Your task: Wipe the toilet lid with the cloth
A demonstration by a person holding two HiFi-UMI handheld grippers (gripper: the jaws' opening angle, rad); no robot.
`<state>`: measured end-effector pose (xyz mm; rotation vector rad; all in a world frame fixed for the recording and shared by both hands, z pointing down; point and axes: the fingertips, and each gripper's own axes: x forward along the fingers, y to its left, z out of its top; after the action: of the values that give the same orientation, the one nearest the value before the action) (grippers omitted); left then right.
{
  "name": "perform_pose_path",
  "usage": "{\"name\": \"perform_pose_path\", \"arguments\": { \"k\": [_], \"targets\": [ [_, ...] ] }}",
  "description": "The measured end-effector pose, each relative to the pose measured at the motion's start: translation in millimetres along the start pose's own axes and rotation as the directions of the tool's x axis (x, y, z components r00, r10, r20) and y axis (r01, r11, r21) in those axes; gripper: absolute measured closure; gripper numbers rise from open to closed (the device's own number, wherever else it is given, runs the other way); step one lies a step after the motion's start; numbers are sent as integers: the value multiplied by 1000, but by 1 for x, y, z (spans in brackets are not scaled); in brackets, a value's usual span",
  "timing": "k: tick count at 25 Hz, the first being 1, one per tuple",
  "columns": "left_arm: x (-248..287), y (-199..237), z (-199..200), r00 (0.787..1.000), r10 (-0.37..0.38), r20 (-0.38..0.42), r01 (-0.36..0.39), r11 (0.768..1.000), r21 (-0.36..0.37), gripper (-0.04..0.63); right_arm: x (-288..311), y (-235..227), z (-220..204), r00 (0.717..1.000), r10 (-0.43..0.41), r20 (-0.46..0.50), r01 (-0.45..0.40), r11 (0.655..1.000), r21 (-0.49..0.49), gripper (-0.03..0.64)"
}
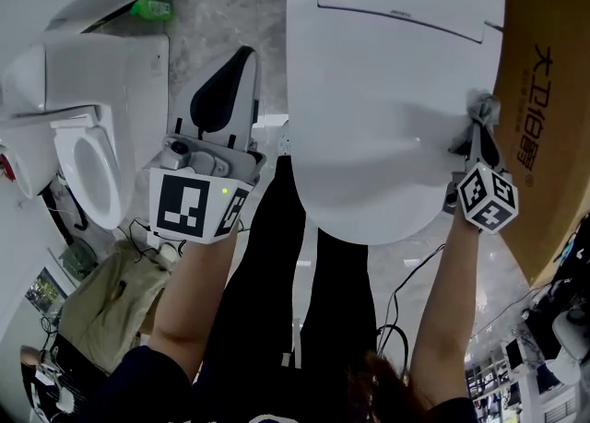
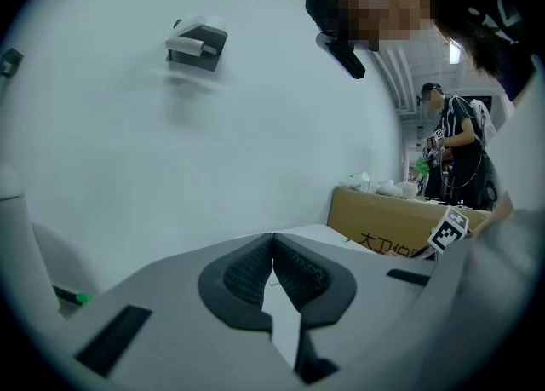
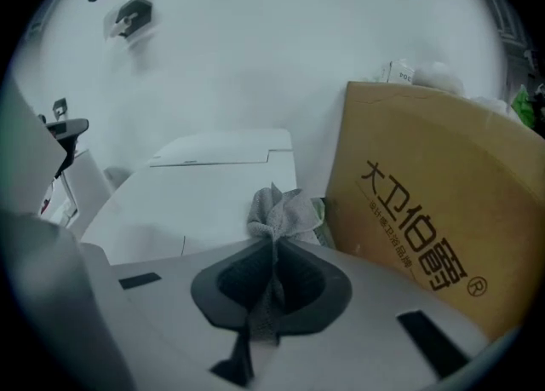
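On the big white toilet lid (image 1: 396, 89), at its right edge, sits the one cloth (image 1: 483, 110), grey and bunched, just beside the box (image 1: 544, 117). Count: two grippers, two toilets, one cloth, one cardboard box. The right gripper (image 1: 477, 135) is clenched on the cloth: in its own view the pads (image 3: 302, 274) pinch the fabric, w/ a tuft (image 3: 285, 210) poking out past the tips and a strip trailing back btwn the jaws. The left gripper (image 1: 235, 66) is clamped shut on nothing, pads (image 2: 247, 274) meeting at the tips. It is held apart from the lid, to its left, over the grey floor btwn the two toilets. The 2nd toilet (image 1: 88, 158) stands at far left w/ its seat ring showing. Each gripper carries one marker cube, left (image 1: 194, 205) and right (image 1: 487, 195). The box is brown w/ dark print and stands upright, near the lid's right side. Some white items (image 3: 400, 70) lie on its top. What's inside can't be seen. A small green thing (image 1: 152, 9) lies by the wall behind the 2nd toilet. Another person (image 2: 456, 138) stands in the bkgd of the left gripper view.
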<state>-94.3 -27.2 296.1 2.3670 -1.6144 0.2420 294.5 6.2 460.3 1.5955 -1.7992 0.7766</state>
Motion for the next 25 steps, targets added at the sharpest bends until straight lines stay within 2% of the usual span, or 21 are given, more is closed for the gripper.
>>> {"name": "perform_pose_path", "arguments": {
  "k": [3, 6, 15, 20, 25],
  "targets": [
    [-2, 0, -1, 1000, 3, 0, -3, 1000, -3, 575, -4, 7, -5, 1000, -12, -8, 12, 1000, -25, 583],
    [-3, 1, -2, 1000, 5, 0, -5, 1000, -6, 575, -8, 29, -10, 1000, 10, -18, -11, 998, -68, 583],
    [-2, -2, -1, 1000, -1, 4, 1, 1000, -9, 575, -8, 142, -15, 982, 182, -48, -188, 967, -172, 583],
    [-5, 2, 3, 1000, 0, 9, 0, 1000, -2, 575, -9, 217, -14, 948, 309, -78, -318, 917, -239, 583],
    [-5, 4, 4, 1000, 4, 8, -4, 1000, 3, 575, -13, 290, -20, 891, 434, -131, -452, 830, -327, 583]
  ]
}}
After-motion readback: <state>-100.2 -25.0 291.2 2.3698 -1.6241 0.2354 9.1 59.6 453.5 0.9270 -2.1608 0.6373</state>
